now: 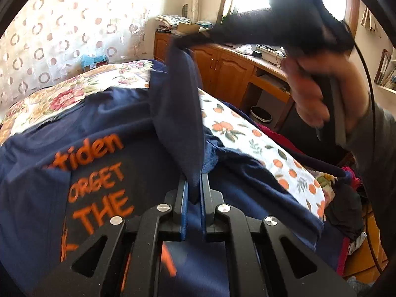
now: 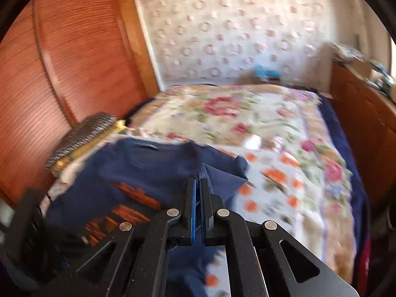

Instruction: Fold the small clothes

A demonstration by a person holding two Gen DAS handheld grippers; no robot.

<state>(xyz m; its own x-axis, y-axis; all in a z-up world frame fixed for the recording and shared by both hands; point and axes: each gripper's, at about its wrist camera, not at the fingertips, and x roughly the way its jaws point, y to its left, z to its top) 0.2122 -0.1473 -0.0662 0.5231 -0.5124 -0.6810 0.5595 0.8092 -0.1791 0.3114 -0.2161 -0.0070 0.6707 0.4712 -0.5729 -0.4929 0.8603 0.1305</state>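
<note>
**Both grippers pinch the navy T-shirt above the bed**

Nearest the left wrist camera, the left gripper (image 1: 194, 180) is clenched on a fold of the navy T-shirt (image 1: 104, 163), which rises as a taut strip toward the right gripper (image 1: 183, 43), blurred at the upper right and held by a person's hand (image 1: 314, 94). In the right wrist view that gripper (image 2: 199, 180) is clamped on a bunched edge of the same cloth. The shirt's body, with orange lettering (image 1: 99, 173), lies spread on the bed (image 2: 247, 113), over a floral cover and an orange-fruit-print sheet (image 1: 259, 138). Beyond stand wooden cabinets (image 1: 222, 69) and a patterned curtain (image 1: 61, 24).
</note>
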